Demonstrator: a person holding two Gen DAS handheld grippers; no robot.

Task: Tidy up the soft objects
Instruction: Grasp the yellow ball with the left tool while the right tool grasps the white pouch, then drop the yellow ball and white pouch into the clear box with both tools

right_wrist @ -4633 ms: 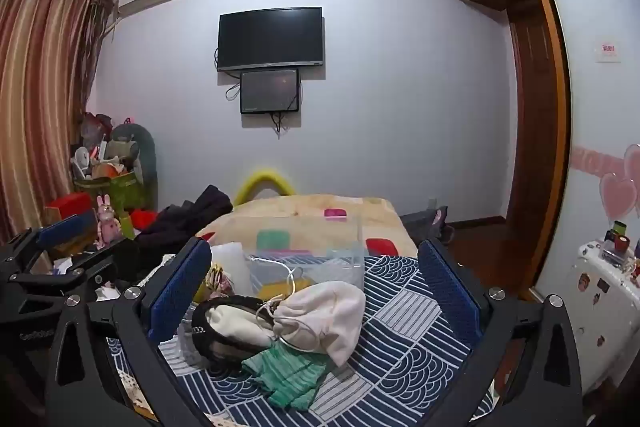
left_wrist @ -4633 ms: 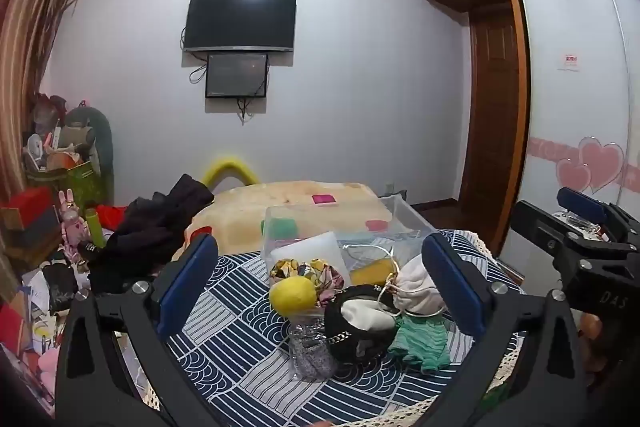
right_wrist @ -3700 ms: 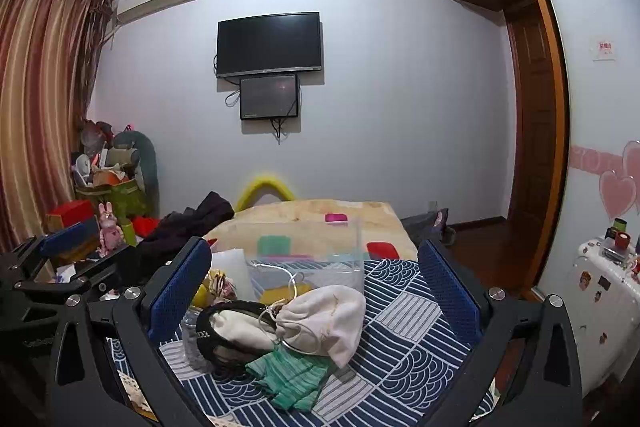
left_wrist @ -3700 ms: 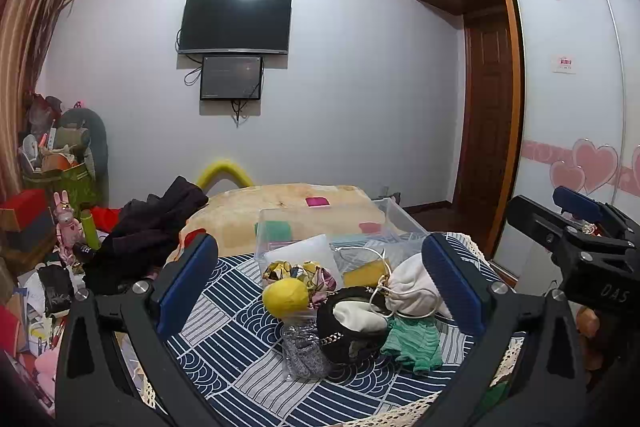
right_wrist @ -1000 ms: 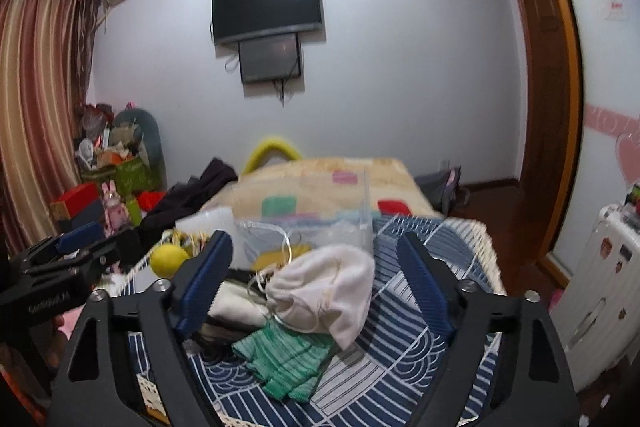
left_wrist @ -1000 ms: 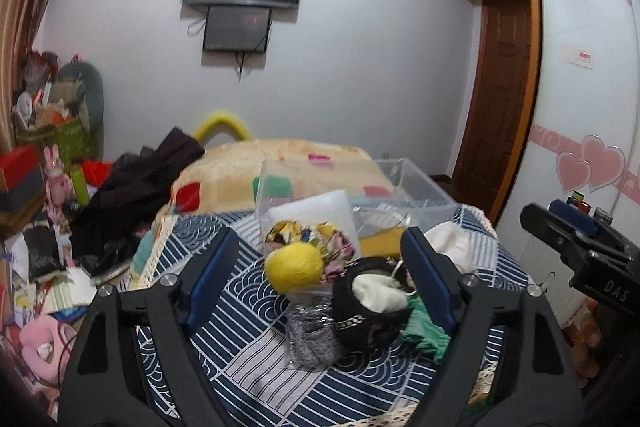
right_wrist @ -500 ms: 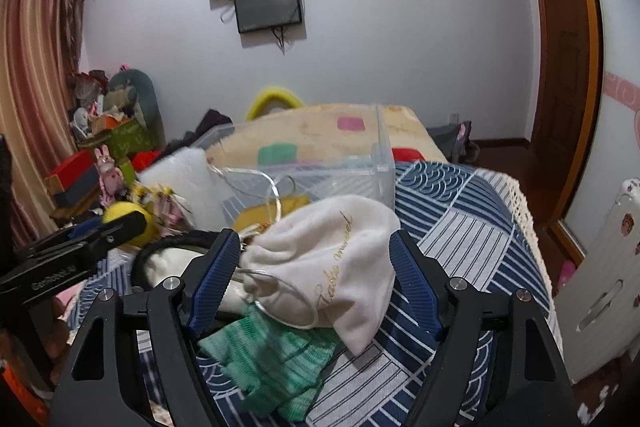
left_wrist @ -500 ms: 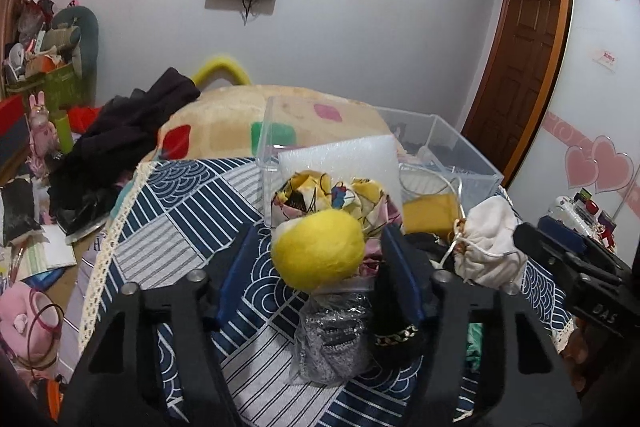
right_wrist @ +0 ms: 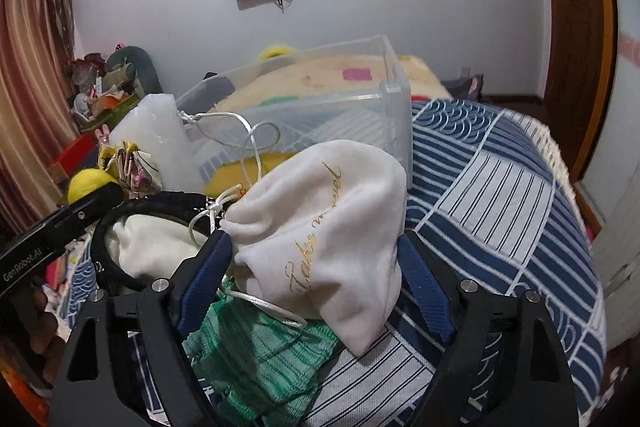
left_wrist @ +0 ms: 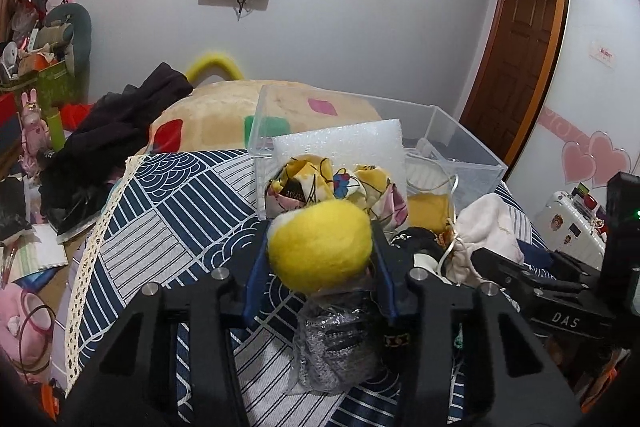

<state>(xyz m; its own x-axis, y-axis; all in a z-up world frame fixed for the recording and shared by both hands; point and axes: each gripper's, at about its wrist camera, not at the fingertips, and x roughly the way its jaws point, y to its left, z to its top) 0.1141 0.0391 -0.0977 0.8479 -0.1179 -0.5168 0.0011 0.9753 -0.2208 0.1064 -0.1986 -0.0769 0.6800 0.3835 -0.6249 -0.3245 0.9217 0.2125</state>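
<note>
In the left wrist view my left gripper (left_wrist: pixel 320 259) has its blue pads pressed on both sides of a yellow felt ball (left_wrist: pixel 319 245), which sits on a grey mesh bundle (left_wrist: pixel 336 351). In the right wrist view my right gripper (right_wrist: pixel 316 267) straddles a white drawstring pouch (right_wrist: pixel 324 231); its pads stand at the pouch's sides, and contact is unclear. A green knit cloth (right_wrist: pixel 260 359) lies under the pouch. A clear plastic box (left_wrist: pixel 448 147) stands behind the pile, also in the right wrist view (right_wrist: pixel 394 115).
A floral fabric piece (left_wrist: pixel 340 183), a white foam sheet (left_wrist: pixel 340 143) and a black headband (right_wrist: pixel 120 219) with a cream cloth lie by the box on the blue patterned tablecloth (right_wrist: pixel 500 211). A bed with dark clothes (left_wrist: pixel 120 123) stands behind.
Both grippers moved forward and down to the pile and narrowed. The left one closed around the yellow ball; the right one came around the white pouch.
</note>
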